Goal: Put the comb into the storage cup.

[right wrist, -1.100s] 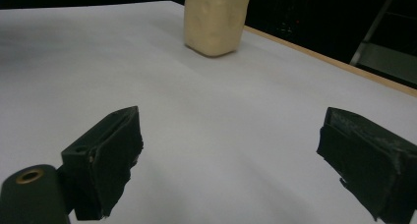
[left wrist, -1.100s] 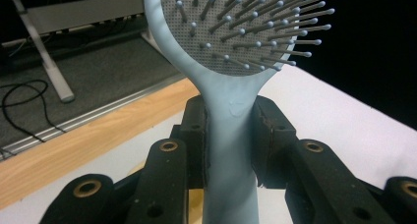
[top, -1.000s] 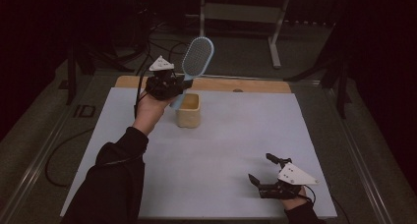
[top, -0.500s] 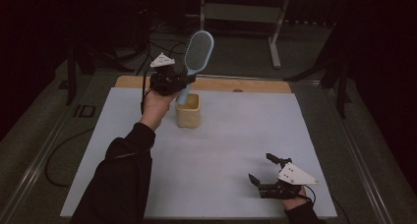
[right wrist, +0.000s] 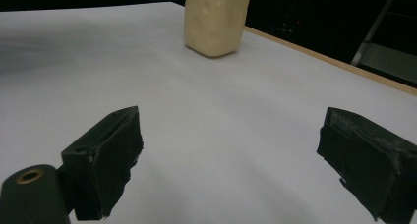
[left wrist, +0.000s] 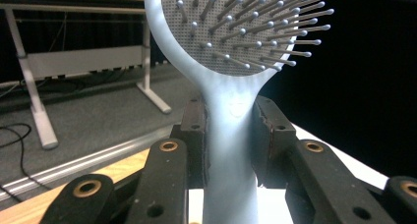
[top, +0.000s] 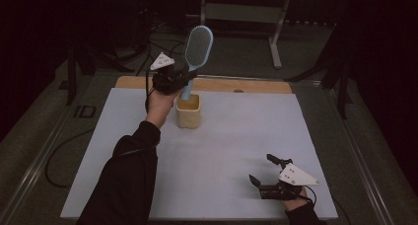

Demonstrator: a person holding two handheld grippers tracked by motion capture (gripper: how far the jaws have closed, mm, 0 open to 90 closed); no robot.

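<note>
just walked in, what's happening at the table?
A person is working with a handheld gripper in each hand. The left gripper is shut on the handle of a light blue hairbrush, held upright with the handle's end at the mouth of a cream cup near the far edge of the white table. The right gripper rests open on the table near the person's side, holding nothing.

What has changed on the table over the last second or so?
The left tool, clamped on the blue hairbrush, has swung it upright and lowered its handle end into the cream cup. The cup kept its spot, and the right tool stayed open near the table's front edge.
</note>
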